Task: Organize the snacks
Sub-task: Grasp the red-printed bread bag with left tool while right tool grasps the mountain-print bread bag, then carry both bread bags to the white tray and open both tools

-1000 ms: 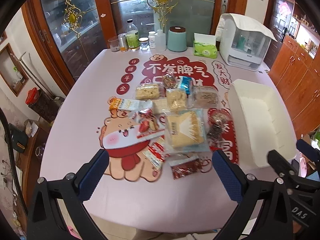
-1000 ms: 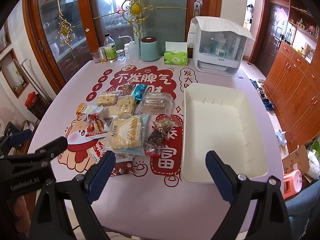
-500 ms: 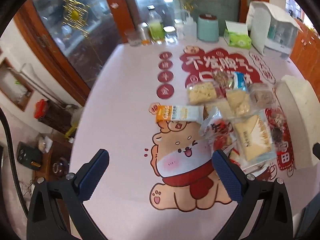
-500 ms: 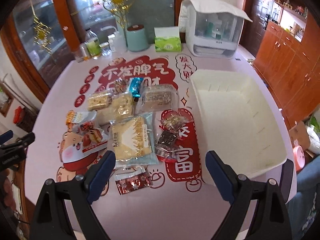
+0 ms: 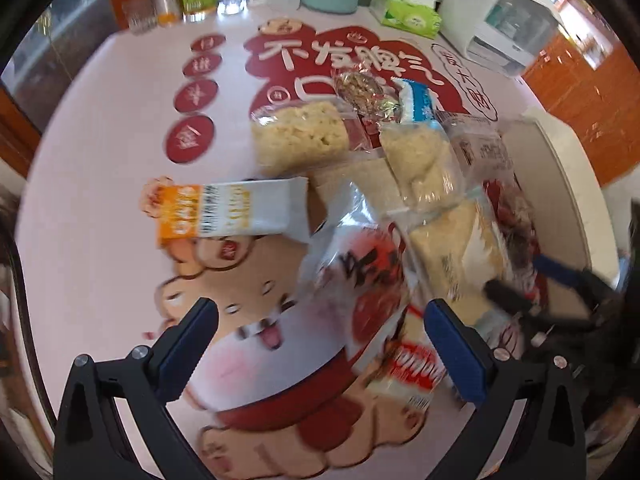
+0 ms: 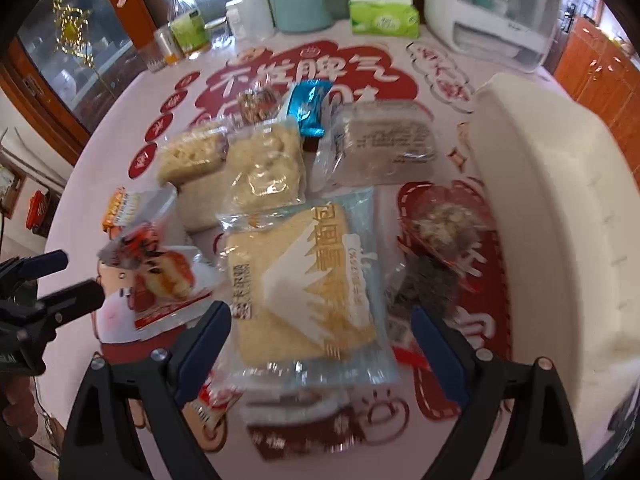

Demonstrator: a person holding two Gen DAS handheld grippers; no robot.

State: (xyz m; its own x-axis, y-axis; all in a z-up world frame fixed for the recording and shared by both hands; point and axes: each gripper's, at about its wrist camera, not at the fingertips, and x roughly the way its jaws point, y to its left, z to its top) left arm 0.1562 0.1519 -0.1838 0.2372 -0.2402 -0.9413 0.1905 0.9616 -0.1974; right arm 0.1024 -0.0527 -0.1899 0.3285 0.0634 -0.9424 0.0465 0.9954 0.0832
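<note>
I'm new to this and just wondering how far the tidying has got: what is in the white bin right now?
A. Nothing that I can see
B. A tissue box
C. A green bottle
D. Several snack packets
A: in the right wrist view the white bin shows only bare inside, while the snacks all lie on the table beside it, with both grippers open above them.
</note>
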